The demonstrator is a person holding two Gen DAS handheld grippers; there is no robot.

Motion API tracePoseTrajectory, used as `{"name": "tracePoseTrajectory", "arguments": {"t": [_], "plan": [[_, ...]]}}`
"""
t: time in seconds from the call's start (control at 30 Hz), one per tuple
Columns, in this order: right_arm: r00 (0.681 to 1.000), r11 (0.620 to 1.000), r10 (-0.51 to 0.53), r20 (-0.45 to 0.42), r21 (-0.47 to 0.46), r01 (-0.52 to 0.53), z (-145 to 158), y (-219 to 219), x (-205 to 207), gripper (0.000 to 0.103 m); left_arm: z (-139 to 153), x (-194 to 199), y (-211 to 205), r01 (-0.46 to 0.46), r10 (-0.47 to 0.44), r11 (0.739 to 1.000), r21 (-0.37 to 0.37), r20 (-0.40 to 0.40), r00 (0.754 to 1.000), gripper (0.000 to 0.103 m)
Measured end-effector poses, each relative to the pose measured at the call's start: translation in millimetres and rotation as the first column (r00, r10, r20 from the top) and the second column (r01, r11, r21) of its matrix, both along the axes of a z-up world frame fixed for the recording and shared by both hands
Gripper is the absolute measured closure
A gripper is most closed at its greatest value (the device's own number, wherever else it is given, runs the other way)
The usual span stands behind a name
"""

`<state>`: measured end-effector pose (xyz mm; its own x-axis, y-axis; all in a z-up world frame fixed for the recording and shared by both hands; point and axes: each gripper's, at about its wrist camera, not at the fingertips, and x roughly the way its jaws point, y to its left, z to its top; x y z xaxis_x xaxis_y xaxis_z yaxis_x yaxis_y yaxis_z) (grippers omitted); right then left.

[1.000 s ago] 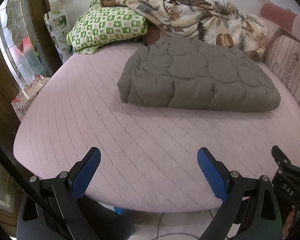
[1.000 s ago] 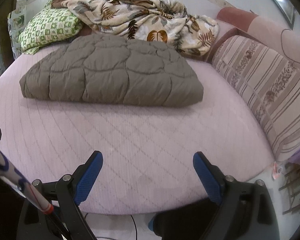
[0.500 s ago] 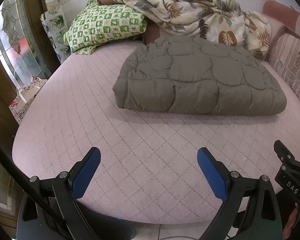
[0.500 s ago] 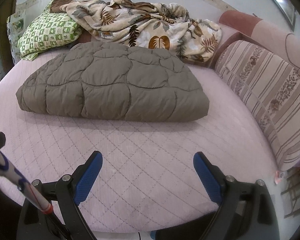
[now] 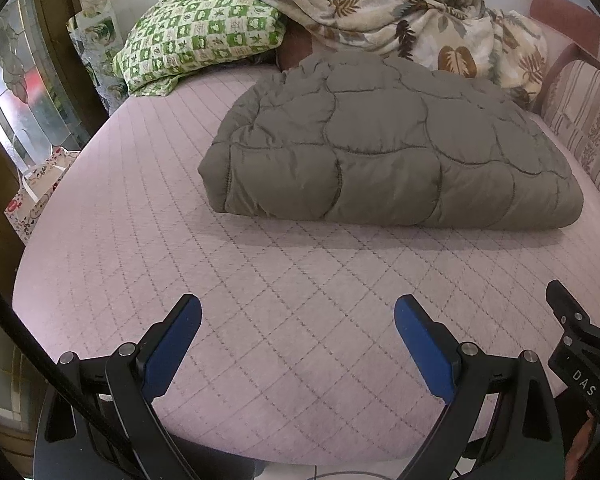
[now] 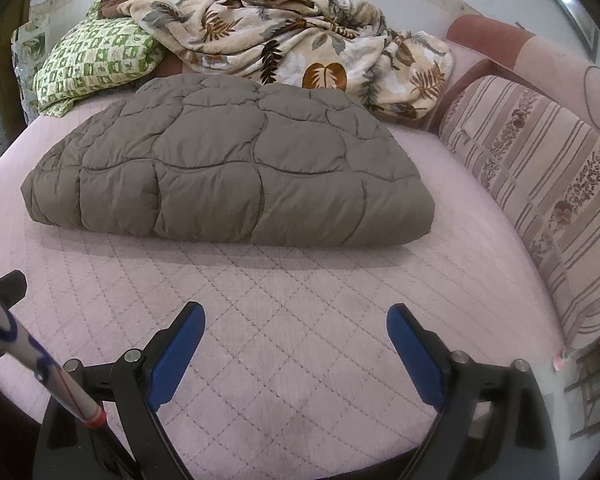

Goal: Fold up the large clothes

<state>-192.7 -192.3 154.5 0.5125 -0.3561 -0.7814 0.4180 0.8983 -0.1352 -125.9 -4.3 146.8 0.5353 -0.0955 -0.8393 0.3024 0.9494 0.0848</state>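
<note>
Garment: grey-brown quilted puffy coat (image 5: 388, 148), folded into a thick slab, mid-bed toward the head edge, nearer in both views than a second ago.
Grippers: left gripper (image 5: 298, 334) and right gripper (image 6: 296, 338) released, empty (advancing together).
Bed: pink quilted mattress (image 6: 300, 320).
Meaning: a regrasp for another fold looks likely.
</note>
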Motion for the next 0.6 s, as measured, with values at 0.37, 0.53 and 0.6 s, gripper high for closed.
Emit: {"name": "tracePoseTrajectory", "arguments": {"t": [0.37,0.53,0.6], "plan": [[1.000,1.000,0.002,-0.025,0.017,-0.001,-13,-6,9,0.008,-10,9,-10,0.011,-0.011,1.000,0.006,-0.019,1.000,0.006],[0.999,1.000,0.004,-0.034,0.025,-0.003,-17,-6,12,0.008,-12,7,-14,0.024,-0.024,1.000,0.016,-0.003,1.000,0.006],[0.999,1.000,0.007,-0.037,0.027,-0.006,-18,-6,14,0.008,-13,7,-15,0.026,-0.026,0.999,0.019,-0.003,1.000,0.006]]}}
